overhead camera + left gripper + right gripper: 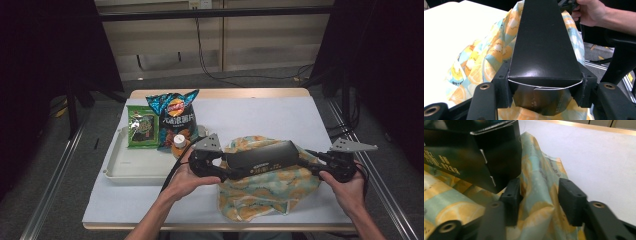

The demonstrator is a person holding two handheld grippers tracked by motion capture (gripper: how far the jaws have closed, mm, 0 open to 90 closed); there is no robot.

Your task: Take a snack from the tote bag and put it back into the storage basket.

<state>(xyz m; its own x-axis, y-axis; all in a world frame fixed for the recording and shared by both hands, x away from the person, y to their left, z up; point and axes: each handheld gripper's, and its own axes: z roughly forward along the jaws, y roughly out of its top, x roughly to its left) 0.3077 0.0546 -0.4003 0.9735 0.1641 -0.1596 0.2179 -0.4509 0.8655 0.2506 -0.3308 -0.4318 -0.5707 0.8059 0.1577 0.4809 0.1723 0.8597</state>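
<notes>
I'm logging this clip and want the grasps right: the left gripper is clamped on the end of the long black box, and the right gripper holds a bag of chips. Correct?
Not quite. The left gripper does clamp the end of the long black box, but the right gripper has its fingers around a fold of the fruit-print cloth, as the right gripper view shows. The bag of chips stands in the tray.

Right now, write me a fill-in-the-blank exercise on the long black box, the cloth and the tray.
1. The left gripper is shut on one end of the long black cardboard ____.
2. The box lies over a fruit-patterned ____.
3. The right gripper has a fold of the cloth ____ its jaws.
4. The blue crisp bag stands in the white plastic ____.

Missing words: box; cloth; between; tray
</notes>
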